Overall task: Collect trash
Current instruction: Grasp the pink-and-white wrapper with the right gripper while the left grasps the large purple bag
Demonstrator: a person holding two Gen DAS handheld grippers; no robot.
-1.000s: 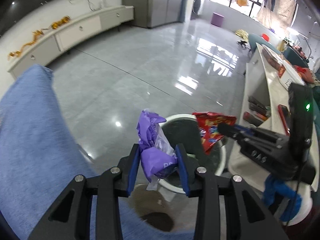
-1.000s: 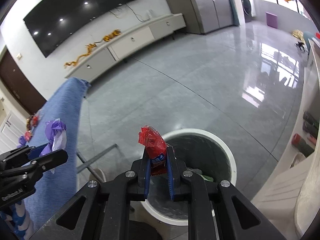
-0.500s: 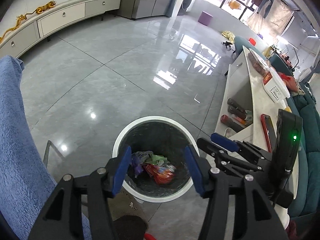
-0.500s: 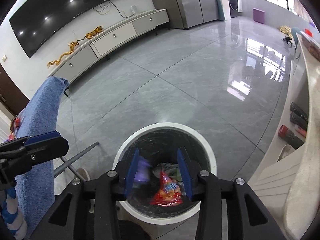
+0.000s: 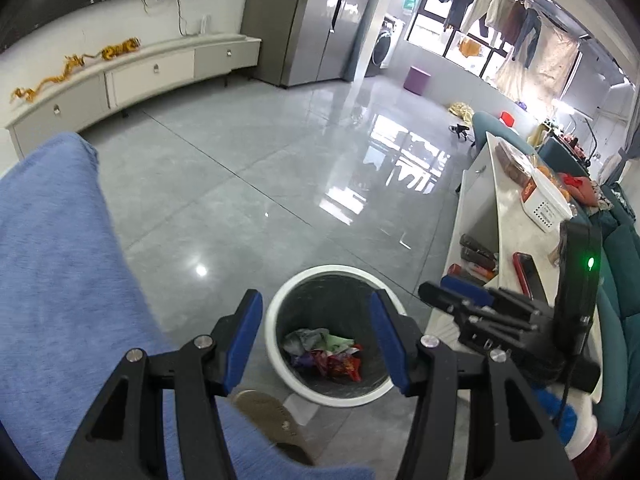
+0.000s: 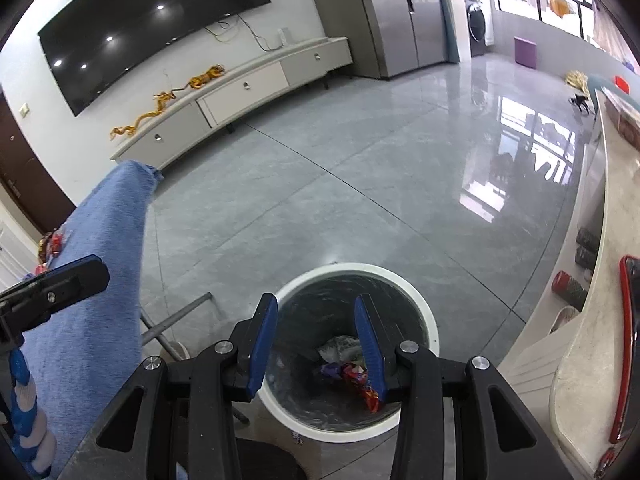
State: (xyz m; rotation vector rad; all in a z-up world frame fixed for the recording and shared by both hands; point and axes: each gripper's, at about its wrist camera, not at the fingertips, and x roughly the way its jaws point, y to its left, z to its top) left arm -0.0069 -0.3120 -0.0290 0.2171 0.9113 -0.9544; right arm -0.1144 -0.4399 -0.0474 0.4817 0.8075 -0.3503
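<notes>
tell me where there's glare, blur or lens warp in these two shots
Left wrist view: window glare on the glossy floor, slight blur on the cabinet, dark corners from the fisheye. Right wrist view: the same floor glare, ceiling lights mirrored in the TV, straight edges bowed, sharp at the bin.

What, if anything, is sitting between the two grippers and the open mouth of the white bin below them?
Nothing visible. The left gripper and right gripper both hang over the white bin with empty, open jaws, and its mouth is uncovered, with wrappers lying at the bottom.
</notes>
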